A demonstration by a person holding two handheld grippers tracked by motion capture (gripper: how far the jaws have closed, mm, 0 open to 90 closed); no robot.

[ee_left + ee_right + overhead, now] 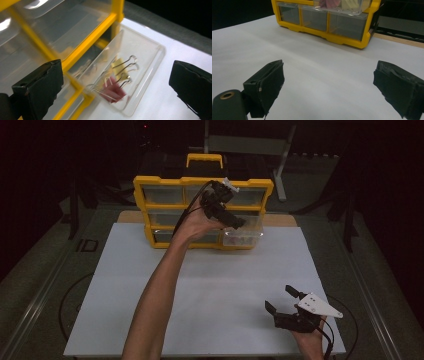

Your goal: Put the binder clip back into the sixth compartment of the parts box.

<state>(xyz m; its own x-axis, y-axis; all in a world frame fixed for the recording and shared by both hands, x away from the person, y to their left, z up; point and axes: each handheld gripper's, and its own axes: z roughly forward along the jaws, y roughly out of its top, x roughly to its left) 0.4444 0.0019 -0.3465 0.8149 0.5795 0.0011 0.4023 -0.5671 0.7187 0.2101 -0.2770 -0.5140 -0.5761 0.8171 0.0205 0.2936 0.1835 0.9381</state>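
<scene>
Hovering at upper centre, the left gripper (235,222), jaws spread, hangs over one pulled-out clear drawer (140,75) holding two binder clips (121,75); right gripper (285,300) lower right, spread, empty.

Dim room, lit white board — close views softly blurred.

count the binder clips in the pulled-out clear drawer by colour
yellow binder clips with silver wire handles: 1
red binder clips with silver wire handles: 1
total: 2, lying in the clear plastic drawer pulled out of the yellow organiser; blur could hide more.
</scene>
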